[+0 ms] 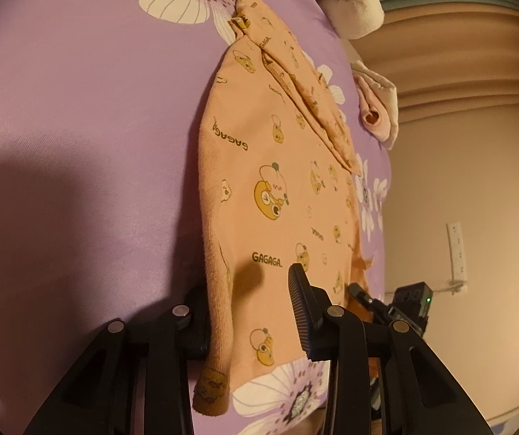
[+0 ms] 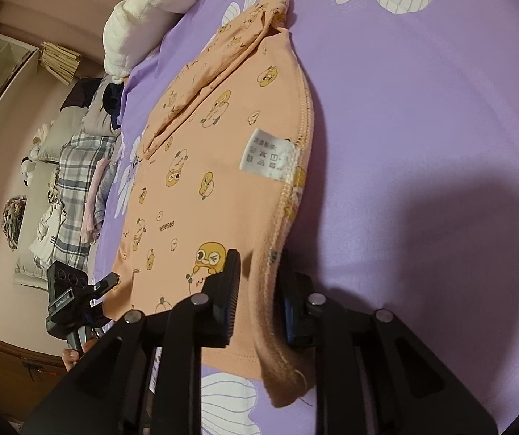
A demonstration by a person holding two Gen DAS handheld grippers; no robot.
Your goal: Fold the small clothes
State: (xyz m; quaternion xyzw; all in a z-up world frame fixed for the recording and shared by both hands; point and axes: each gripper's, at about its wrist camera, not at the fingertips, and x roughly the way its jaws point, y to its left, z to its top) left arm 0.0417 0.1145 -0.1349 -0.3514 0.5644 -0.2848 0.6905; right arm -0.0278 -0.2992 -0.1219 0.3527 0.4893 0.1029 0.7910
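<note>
An orange garment (image 1: 277,181) printed with cartoon faces lies flat on the purple flowered bedsheet (image 1: 78,108), one sleeve (image 1: 313,101) folded over its body. My left gripper (image 1: 248,311) is shut on the near hem at the garment's left corner, with fabric filling the gap between its fingers. In the right wrist view the same garment (image 2: 205,166) shows a white care label (image 2: 268,157) at its seam. My right gripper (image 2: 259,297) is shut on the thick folded edge at the other near corner. Each view shows the other gripper beside the hem.
A white fluffy blanket (image 2: 143,18) lies at the far end of the bed, and a small pink garment (image 1: 379,108) rests by the bed's edge. Plaid and other clothes (image 2: 74,181) are piled beyond that edge. Bare sheet (image 2: 422,108) spreads beside the garment.
</note>
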